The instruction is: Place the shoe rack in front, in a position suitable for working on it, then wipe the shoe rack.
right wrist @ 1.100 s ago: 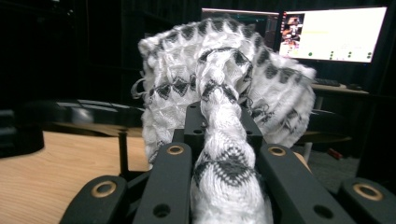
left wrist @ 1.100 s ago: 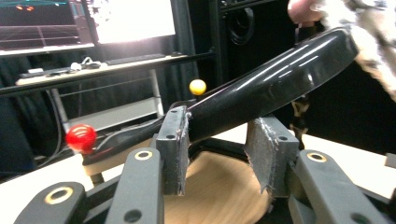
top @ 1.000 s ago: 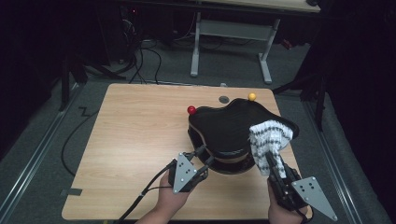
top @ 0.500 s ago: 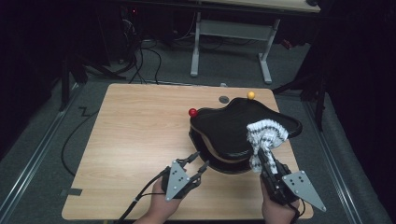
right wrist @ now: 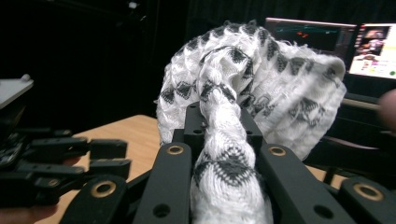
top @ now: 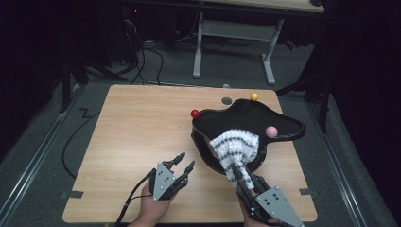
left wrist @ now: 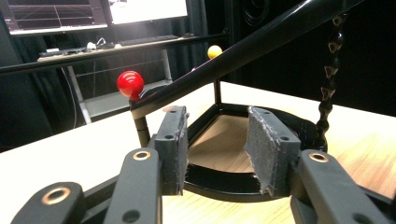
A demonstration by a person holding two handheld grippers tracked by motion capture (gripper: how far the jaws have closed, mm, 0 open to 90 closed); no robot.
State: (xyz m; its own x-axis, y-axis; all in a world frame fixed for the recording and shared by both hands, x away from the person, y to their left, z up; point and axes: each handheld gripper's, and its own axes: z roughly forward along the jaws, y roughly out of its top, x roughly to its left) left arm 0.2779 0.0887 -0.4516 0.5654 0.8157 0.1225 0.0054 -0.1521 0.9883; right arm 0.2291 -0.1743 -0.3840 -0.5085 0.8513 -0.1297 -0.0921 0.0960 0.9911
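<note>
Dark room, grey floor, second desk frame behind; one pale wooden counter (top: 132, 142) in front.

Item 1: black curved stand (top: 246, 124), one, on the counter's right half. Three balls at its rim: red (top: 195, 113), yellow (top: 254, 96), pink (top: 271, 131). One dark round disc (top: 227, 100) set in the counter near the yellow ball.

Item 2: white knitted cloth with dark diamond pattern (top: 235, 147), one, draped over the stand's near edge, lower end twisted into a rope and clamped in the right tool (top: 239, 174). Jaws closed tight on that rope.

Item 3: left tool (top: 183, 163), one, just left of the stand, above the bare counter. Jaws parted, having just widened a little, nothing between the pads.

High view: all three balls, both tools with grey three-cornered plates, trailing cable.

Left gripper view: stand seen from low down, its black ring base on the counter, sloping upper bar, a hanging black chain (left wrist: 327, 79); red ball (left wrist: 130, 84) and yellow ball (left wrist: 214, 51); lit screens behind.

Right gripper view: cloth (right wrist: 261, 84) close up, knit texture plain, bunched above the jaws; left tool (right wrist: 109, 156) at the left edge; two lit monitors behind.
</note>
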